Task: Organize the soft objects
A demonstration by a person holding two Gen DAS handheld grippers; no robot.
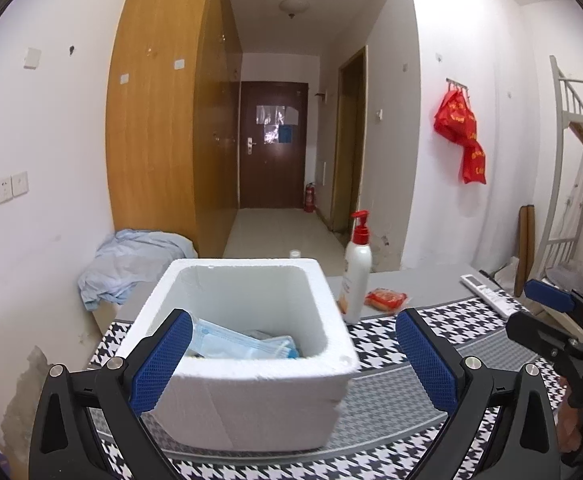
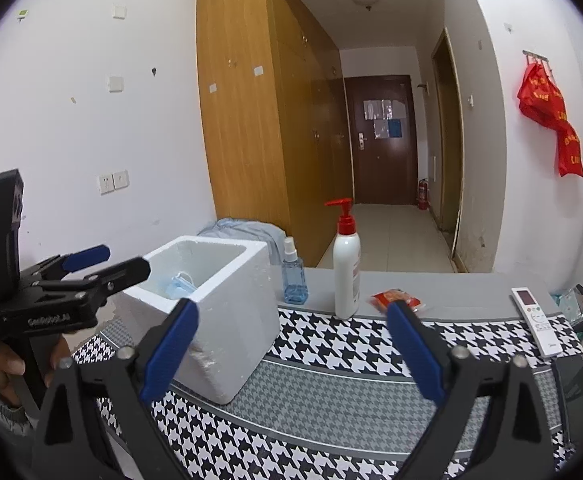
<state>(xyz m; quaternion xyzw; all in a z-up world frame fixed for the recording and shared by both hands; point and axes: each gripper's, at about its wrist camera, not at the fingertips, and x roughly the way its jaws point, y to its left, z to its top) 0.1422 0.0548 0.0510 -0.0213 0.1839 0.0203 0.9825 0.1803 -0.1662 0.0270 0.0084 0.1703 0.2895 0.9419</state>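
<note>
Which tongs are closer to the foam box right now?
Left. The left tongs stand open right at the foam box, fingers either side of its near wall. The right tongs are open over the mat, off to the box's right.

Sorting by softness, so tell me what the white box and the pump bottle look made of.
White box: probably foam, matte; thick walls, grainy, crumbled edges. Pump bottle: looks like smooth plastic, slightly glossy white body, red pump head.

Both grippers (left [image 1: 293, 354], right [image 2: 293, 350]) agape
</note>
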